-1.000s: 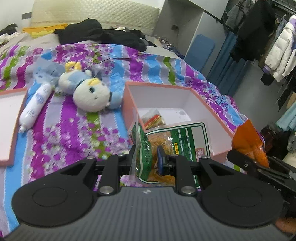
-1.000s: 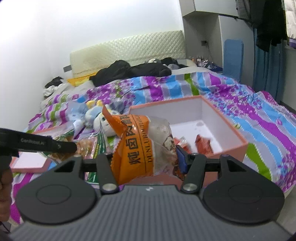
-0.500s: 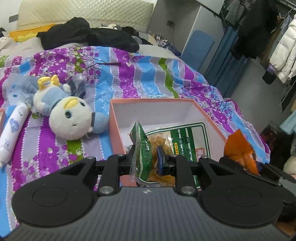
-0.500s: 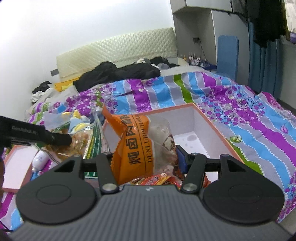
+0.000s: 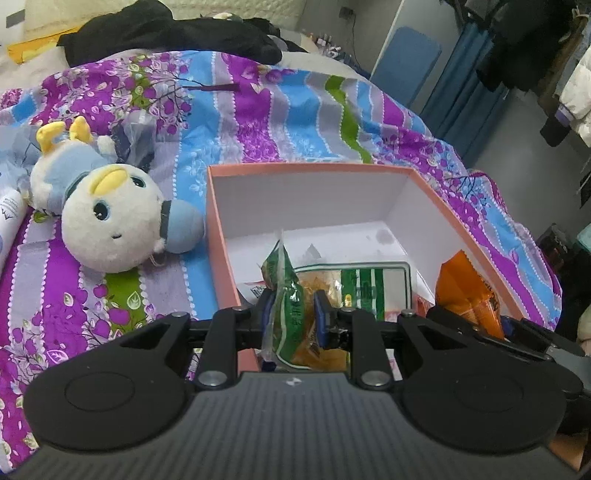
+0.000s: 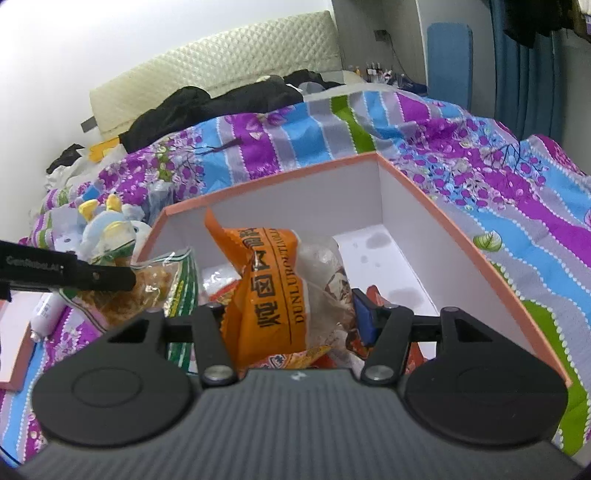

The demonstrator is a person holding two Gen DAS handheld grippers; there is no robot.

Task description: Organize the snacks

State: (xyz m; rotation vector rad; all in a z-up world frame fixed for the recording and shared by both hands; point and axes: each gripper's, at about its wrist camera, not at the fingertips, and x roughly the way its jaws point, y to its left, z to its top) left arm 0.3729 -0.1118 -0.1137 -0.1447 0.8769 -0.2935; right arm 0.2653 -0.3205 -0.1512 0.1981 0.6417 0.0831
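Note:
An open pink box (image 5: 306, 169) with a white inside lies on the striped bedspread; it also shows in the right wrist view (image 6: 476, 247). My left gripper (image 5: 294, 317) is shut on a green snack bag (image 5: 290, 295) with orange contents, held over the box's near left part. My right gripper (image 6: 291, 314) is shut on an orange snack bag (image 6: 266, 291), held over the box's near side. The orange bag also shows at the right in the left wrist view (image 5: 465, 288). A few small snack packets (image 6: 373, 295) lie in the box, mostly hidden by the bags.
A plush duck toy (image 5: 107, 214) lies left of the box. A white tube (image 6: 46, 310) and the pink box lid (image 6: 14, 350) lie further left. Black clothes (image 5: 166, 33) are piled at the bed's head. Hanging clothes and a curtain stand to the right.
Both grippers have moved forward with their bags, from in front of the box to over its open inside. The box looks closer and larger in both views.

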